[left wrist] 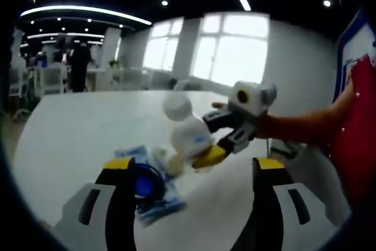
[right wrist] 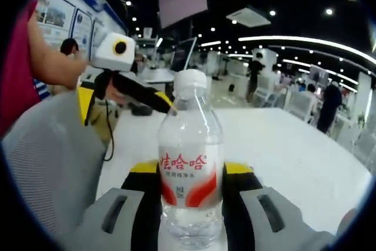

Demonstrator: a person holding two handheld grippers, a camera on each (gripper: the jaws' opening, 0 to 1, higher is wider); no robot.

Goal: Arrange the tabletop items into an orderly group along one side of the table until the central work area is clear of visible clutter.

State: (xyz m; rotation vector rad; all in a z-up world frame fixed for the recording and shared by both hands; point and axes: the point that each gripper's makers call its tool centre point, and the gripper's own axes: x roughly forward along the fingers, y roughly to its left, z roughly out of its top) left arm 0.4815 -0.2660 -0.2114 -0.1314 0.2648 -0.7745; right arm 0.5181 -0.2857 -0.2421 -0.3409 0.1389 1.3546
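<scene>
Bottle [right wrist: 191, 168] sits clamped in right hand-held gripper [right wrist: 191, 195]; left hand-held gripper [left wrist: 197, 174], apart, faces blue packets [left wrist: 154, 189].

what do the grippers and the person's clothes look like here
The left gripper has pale grey jaws with dark slots and yellow tips on black inner faces. The right gripper has the same grey jaws, slots and yellow tips. A black cable hangs under the left gripper in the right gripper view. The person wears a red top.
</scene>
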